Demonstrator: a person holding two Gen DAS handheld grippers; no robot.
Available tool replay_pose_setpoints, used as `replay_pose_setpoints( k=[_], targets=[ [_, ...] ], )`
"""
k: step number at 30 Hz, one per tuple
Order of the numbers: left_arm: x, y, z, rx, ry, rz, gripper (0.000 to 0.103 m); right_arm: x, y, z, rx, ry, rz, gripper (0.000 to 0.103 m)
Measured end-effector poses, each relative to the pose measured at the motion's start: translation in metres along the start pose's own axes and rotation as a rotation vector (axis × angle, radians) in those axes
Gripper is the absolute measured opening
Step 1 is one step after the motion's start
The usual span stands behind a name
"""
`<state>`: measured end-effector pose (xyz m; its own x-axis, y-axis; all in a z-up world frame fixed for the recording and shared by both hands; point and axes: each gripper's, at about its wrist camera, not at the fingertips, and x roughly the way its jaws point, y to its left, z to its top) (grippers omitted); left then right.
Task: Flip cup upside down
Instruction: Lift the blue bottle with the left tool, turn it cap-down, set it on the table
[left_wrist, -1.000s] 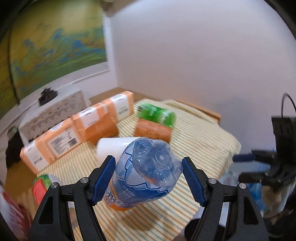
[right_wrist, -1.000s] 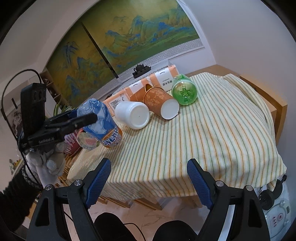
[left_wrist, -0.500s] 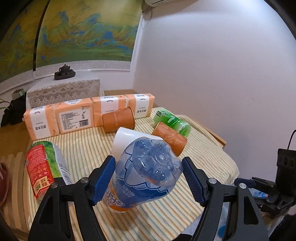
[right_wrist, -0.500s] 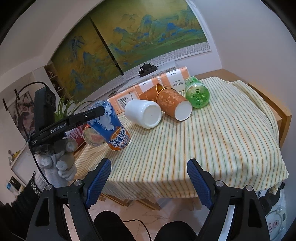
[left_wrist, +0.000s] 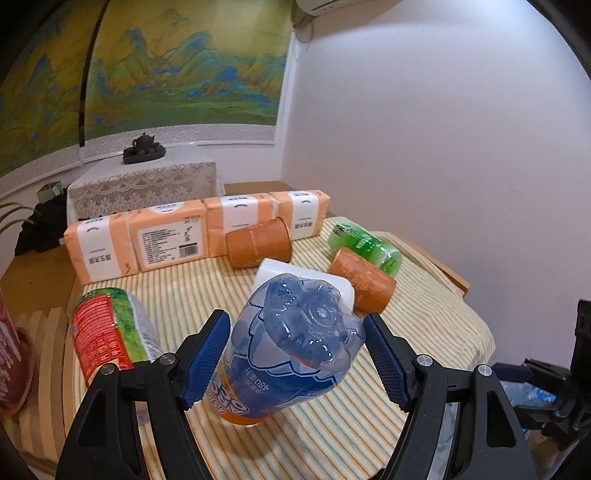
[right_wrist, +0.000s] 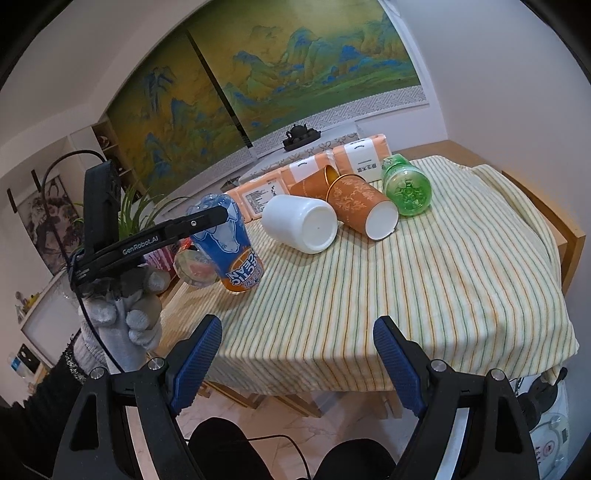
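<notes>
Striped cloth covered the surface where your left gripper clamped the inverted blue cup, seating its mouth; your right gripper hung wide open, empty.

So the right gripper sat low at the near edge of the tabletop, fingers spread wide with nothing between them. Over on the left, a gloved hand held the left gripper against a blue cup standing mouth-down on the striped cloth. Further back, a white cup, two orange cups and a green cup all lay on their sides, in front of a row of orange packs.
</notes>
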<state>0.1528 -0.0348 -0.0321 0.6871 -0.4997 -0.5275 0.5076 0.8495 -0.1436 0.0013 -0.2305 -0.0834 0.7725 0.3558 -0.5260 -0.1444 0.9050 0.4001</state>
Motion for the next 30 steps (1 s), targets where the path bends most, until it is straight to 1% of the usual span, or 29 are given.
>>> replay_pose_setpoints(
  k=[2,4,8,10,14,16,21,26,28,30],
  targets=[
    [-0.001,0.005,0.001,-0.015,-0.006,0.005,0.078,0.000,0.002,0.000,-0.004,-0.001,0.001,0.081],
    [0.000,0.009,0.001,-0.029,-0.001,0.005,0.081,0.001,0.003,0.000,-0.005,0.001,0.005,0.081],
    [0.002,0.010,-0.001,-0.018,0.004,0.031,0.084,0.002,0.006,-0.001,-0.012,0.003,0.009,0.081],
    [0.002,0.011,-0.002,-0.016,0.000,0.039,0.089,0.002,0.006,-0.002,-0.013,0.004,0.010,0.081],
    [-0.001,0.014,-0.003,-0.023,-0.006,0.047,0.089,0.002,0.008,-0.002,-0.013,0.008,0.009,0.081],
    [-0.005,0.015,-0.003,-0.025,-0.018,0.054,0.094,0.002,0.010,-0.003,-0.018,0.009,0.006,0.081],
    [-0.020,0.017,-0.006,-0.016,-0.050,0.082,0.096,0.000,0.018,0.001,-0.038,0.000,-0.015,0.081],
    [-0.044,0.015,-0.009,0.002,-0.094,0.115,0.097,-0.001,0.031,0.002,-0.072,-0.012,-0.034,0.081],
    [-0.055,0.013,-0.011,0.010,-0.115,0.127,0.102,-0.002,0.037,0.002,-0.084,-0.019,-0.042,0.081],
    [-0.068,0.010,-0.013,0.015,-0.140,0.137,0.102,-0.002,0.043,0.003,-0.094,-0.024,-0.051,0.081]
  ],
)
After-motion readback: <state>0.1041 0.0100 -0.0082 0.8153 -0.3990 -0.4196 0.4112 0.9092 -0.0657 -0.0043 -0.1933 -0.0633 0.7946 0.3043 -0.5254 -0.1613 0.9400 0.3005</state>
